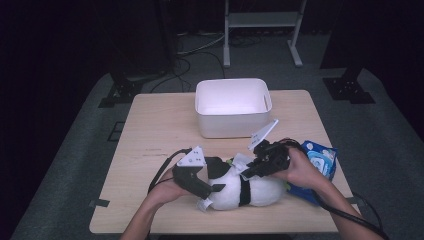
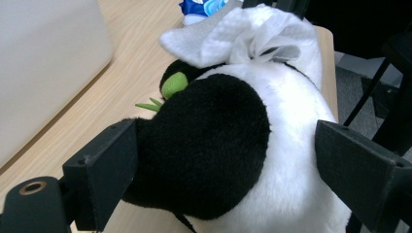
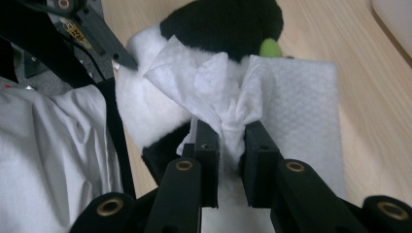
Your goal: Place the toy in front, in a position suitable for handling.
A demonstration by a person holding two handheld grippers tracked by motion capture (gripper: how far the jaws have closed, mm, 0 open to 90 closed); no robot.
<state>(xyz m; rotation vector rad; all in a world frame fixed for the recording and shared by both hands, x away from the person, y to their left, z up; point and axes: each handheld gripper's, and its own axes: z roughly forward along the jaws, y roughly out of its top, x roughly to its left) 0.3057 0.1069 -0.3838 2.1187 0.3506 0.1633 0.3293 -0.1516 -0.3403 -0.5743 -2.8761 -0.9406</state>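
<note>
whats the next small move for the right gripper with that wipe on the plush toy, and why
Probably drag the wipe across the plush toy's white fur. The right gripper is shut on the bunched wipe, which already lies against the toy, and the left gripper's open jaws straddle the toy's black end, seemingly to steady it, so a wiping stroke looks ready.

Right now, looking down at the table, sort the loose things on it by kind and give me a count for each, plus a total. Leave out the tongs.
Plush toys: 1, the black-and-white plush
White bins: 1
White wipes: 1
Blue wipe packets: 1
Total: 4
</note>
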